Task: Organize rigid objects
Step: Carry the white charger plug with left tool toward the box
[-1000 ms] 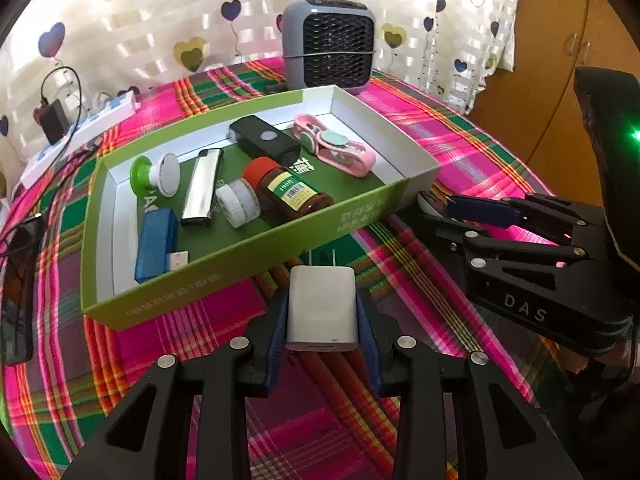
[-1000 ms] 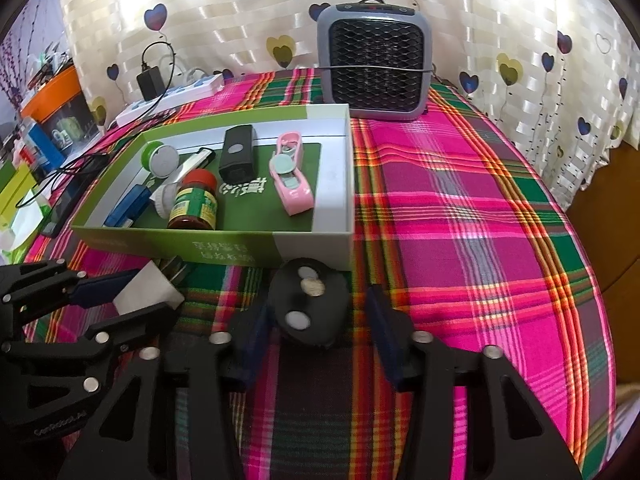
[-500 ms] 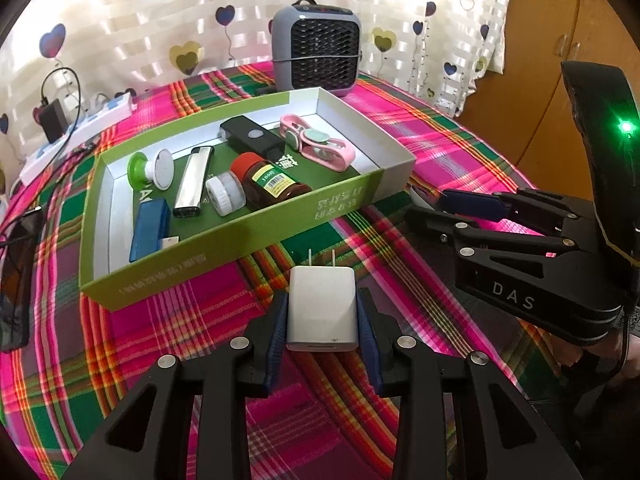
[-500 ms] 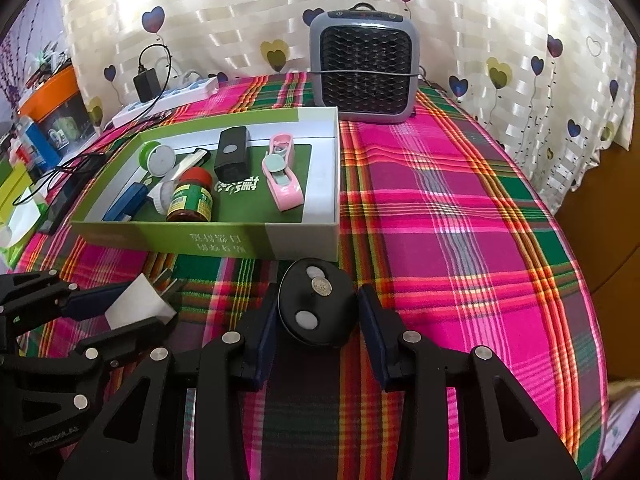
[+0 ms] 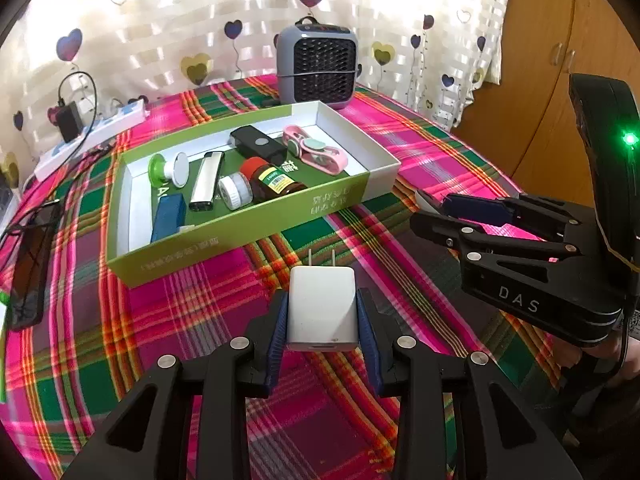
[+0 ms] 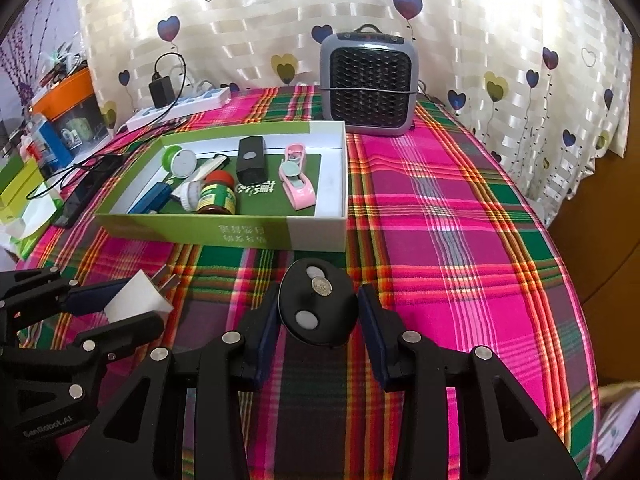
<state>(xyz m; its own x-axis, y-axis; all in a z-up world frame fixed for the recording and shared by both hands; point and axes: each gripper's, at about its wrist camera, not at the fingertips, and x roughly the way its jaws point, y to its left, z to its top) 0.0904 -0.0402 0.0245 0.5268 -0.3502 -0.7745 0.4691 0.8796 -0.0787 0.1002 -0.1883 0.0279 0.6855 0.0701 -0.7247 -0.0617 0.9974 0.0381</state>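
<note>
My left gripper point(image 5: 322, 312) is shut on a white plug charger point(image 5: 322, 307), prongs pointing forward, held above the plaid cloth in front of the box. My right gripper point(image 6: 318, 308) is shut on a black round device point(image 6: 318, 301) with silver buttons. The green and white box point(image 5: 224, 245) lies beyond both; it holds a brown bottle point(image 5: 272, 180), a pink clip point(image 5: 314, 152), a black block point(image 5: 258, 145), a silver lighter point(image 5: 206, 186), a blue stick point(image 5: 168, 218) and a white cap point(image 5: 235, 197). The box point(image 6: 256, 233) and the charger point(image 6: 138, 296) also show in the right wrist view.
A grey fan heater point(image 6: 370, 86) stands behind the box. A power strip point(image 6: 180, 106) with a black adapter lies at the back left. A dark phone point(image 5: 34, 264) with cables lies left of the box. Coloured boxes point(image 6: 24, 184) sit off the table's left edge.
Both grippers have drawn back and risen from the box with their objects held. The box looks smaller and farther away now.
</note>
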